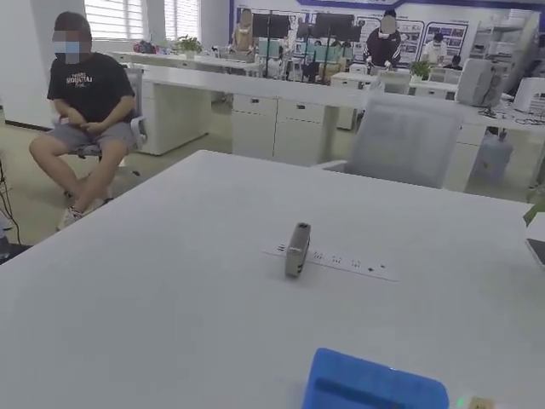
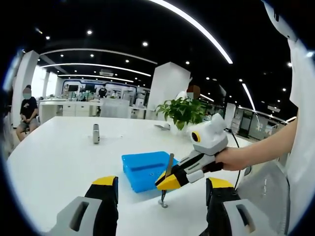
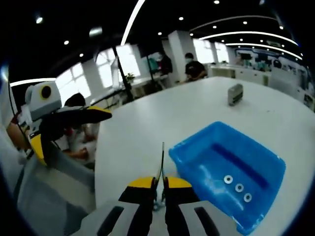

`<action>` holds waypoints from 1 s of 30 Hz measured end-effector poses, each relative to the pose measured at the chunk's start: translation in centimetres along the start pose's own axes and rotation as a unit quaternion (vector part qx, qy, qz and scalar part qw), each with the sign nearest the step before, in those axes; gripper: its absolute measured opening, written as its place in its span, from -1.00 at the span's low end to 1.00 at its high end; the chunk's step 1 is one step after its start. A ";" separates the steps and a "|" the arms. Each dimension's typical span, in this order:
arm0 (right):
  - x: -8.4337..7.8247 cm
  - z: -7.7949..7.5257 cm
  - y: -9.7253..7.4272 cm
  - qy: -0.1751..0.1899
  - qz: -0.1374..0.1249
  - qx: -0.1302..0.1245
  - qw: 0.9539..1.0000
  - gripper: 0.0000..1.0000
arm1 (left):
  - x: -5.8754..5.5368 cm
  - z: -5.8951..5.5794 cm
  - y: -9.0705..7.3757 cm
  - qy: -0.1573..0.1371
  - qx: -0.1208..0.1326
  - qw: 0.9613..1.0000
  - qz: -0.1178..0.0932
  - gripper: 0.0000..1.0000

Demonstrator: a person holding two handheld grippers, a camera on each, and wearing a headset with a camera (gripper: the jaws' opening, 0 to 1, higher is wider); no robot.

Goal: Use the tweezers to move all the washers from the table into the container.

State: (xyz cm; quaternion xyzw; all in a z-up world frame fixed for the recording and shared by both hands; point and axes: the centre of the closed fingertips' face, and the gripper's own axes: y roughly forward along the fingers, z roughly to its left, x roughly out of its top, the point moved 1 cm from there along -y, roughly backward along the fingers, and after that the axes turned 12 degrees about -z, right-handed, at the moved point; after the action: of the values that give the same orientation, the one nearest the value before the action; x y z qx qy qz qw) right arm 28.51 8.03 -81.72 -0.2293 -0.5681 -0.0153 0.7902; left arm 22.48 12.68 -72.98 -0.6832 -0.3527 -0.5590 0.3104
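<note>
Across the white office table [image 3: 142, 118], the right gripper [image 3: 159, 184] is clenching thin metal tweezers [image 3: 161, 160], just left of the blue plastic container [image 3: 266, 162] at the right gripper view's lower right. Three silver washers [image 3: 238, 187] are lying inside it. The left gripper [image 2: 161, 184] is gaping, empty.

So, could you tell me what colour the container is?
The container is bright blue, best seen in the right gripper view.

Bright, even office light falls on the white table [image 1: 170, 281], leaving almost no shadow. Daylight enters through the slatted windows [image 1: 128, 17]. The head view is soft, and the blue container [image 1: 375, 383] at its bottom edge blurs. Both gripper views bend strongly at the edges; ceiling strip lights [image 2: 197, 31] glare against a dark ceiling [image 2: 123, 19].
</note>
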 end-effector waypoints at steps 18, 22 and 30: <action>-0.7 0.3 0.4 -0.046 0.012 0.009 0.999 -0.94 | -0.1 0.1 -0.1 0.003 0.000 1.000 0.005 0.45; -0.1 0.2 0.1 -0.043 0.003 0.005 0.999 -0.94 | -0.1 0.1 -0.1 0.003 0.001 1.000 0.005 0.45; 3.0 0.8 -1.2 -0.024 -0.037 0.017 0.999 -0.94 | -0.1 0.1 0.0 0.003 -0.001 1.000 0.004 0.45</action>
State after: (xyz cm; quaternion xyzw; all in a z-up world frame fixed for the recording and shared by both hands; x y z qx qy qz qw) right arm 28.52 7.94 -78.39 -0.1948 -0.5951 -0.0293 0.7791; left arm 22.50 12.76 -73.07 -0.6833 -0.3486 -0.5602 0.3127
